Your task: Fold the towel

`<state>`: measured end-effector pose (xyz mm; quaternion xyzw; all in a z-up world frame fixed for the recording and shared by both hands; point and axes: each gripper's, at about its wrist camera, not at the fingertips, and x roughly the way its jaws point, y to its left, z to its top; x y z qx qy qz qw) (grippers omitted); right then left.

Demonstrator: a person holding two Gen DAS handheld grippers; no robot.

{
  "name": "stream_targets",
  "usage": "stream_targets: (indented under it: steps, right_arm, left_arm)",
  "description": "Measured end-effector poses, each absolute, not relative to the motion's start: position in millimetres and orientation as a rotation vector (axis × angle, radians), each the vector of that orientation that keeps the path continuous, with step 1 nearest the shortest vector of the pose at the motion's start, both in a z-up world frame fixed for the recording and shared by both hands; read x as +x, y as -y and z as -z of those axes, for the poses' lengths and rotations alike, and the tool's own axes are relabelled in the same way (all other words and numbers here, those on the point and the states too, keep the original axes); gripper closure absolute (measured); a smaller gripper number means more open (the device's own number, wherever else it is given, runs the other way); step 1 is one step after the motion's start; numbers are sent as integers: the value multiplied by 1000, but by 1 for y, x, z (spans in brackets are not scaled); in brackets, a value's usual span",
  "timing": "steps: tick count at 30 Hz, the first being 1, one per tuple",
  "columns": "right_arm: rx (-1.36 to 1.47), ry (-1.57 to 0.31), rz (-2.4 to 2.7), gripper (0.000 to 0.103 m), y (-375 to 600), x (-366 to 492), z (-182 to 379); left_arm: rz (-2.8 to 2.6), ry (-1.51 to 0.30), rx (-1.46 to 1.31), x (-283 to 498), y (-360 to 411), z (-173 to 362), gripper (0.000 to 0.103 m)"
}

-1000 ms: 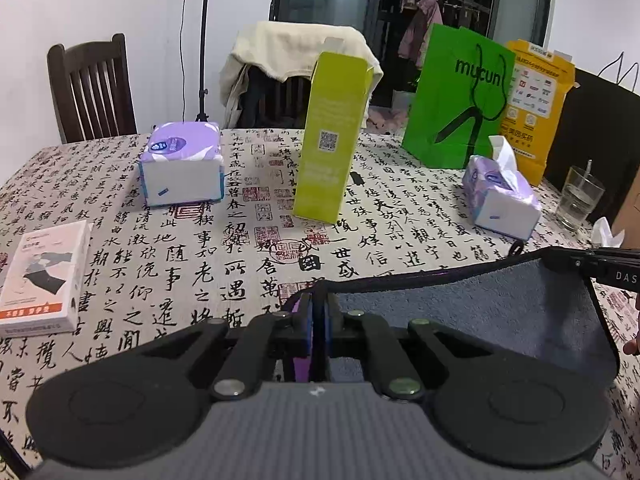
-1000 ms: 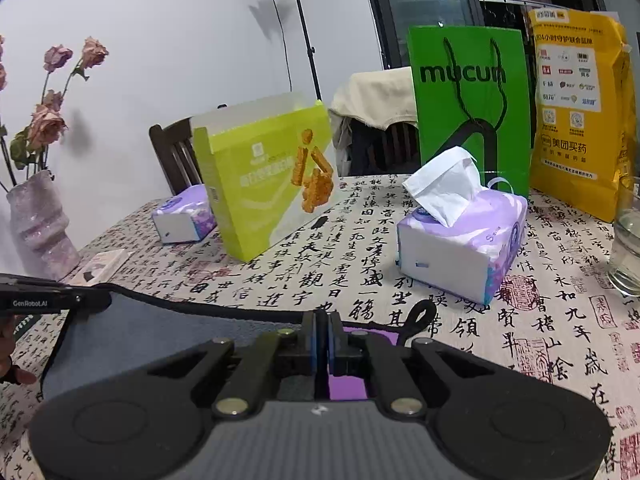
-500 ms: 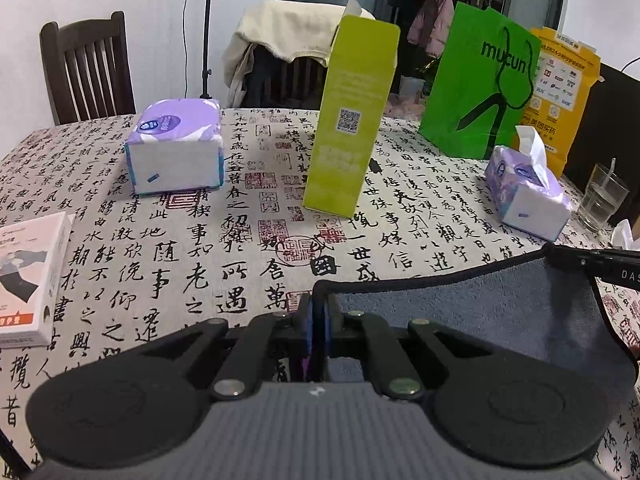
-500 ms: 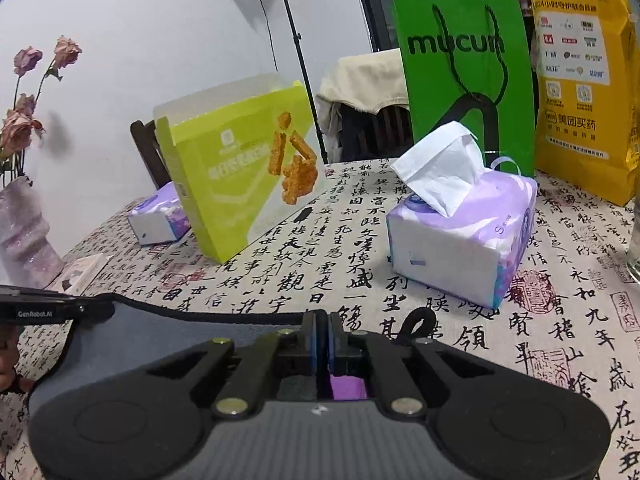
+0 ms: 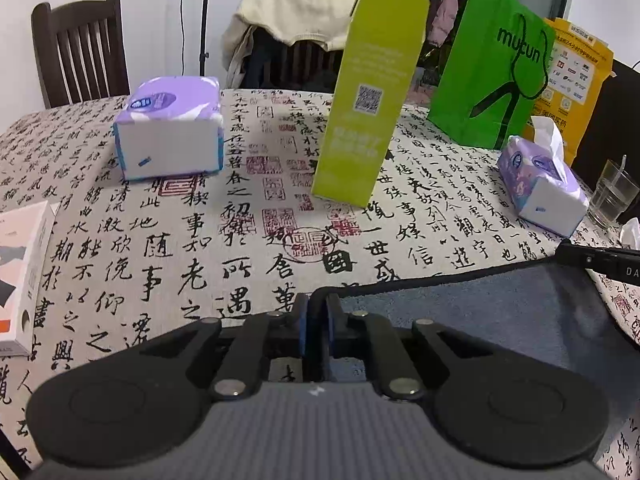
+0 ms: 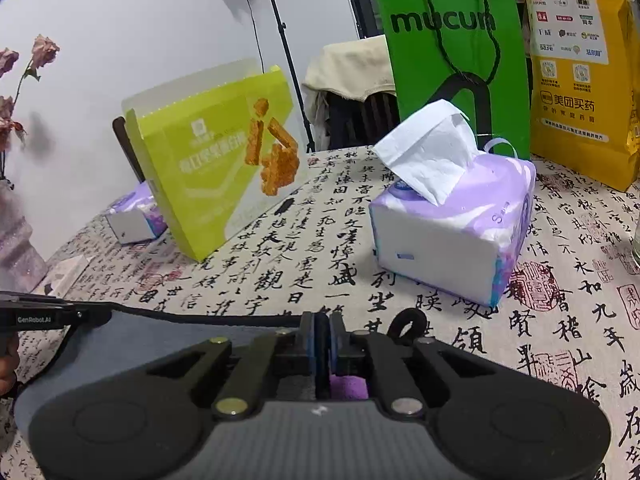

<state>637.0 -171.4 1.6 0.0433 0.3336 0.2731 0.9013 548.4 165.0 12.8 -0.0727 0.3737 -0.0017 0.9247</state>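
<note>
Left gripper [image 5: 316,312] and right gripper [image 6: 322,330], jaws pinched closed on opposite corners of the grey towel [image 5: 500,312], which spans between them above the tablecloth [image 5: 160,240]. Beyond: tissue pack [image 6: 452,224], green carton [image 5: 372,96].

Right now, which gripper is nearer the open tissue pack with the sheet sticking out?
Right. The right gripper sits just short of the open tissue pack; the left gripper has it far off to its right.
</note>
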Motion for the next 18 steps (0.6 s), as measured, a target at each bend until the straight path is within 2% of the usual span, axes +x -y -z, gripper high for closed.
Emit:
stream_targets:
  steps: [1,3,5,7,9,11,13,15,18]
  right_arm:
    - [88,-694,-551,90,172,638,-1]
    - [91,-709,-535,86,173,640,2]
    - [104,-713,-526,85,176,641,3]
    - [107,-716,-522,80,177,641,4]
    - [102,-721,-522,78,177,641,3]
    - [97,-722,-520,70,176,639,2]
    - [100,-731,-515,53,176,639,2]
    - [106,-746,-508,48,176,638,1]
    - [98,-748,-500,42,176,635,-2]
  left_arm:
    - [3,-767,-148,549,-166,-12,90]
    - [-13,-768,-152,549,-168,-11,76]
    - [-29,-774,-163,549,-170,-11,66]
    - [-37,-779,-165,549,-173,-11,64]
    - [-44,-783,-164,548,-174,-11,57]
    - [-54,-795,-165,548,-174,-11,48]
    - [-58,-803,-167,547,-174,-11,43]
    - [-64,-813,-162,546,-173,-13,36]
    - [-68,-813,-150,541,-171,-15,32]
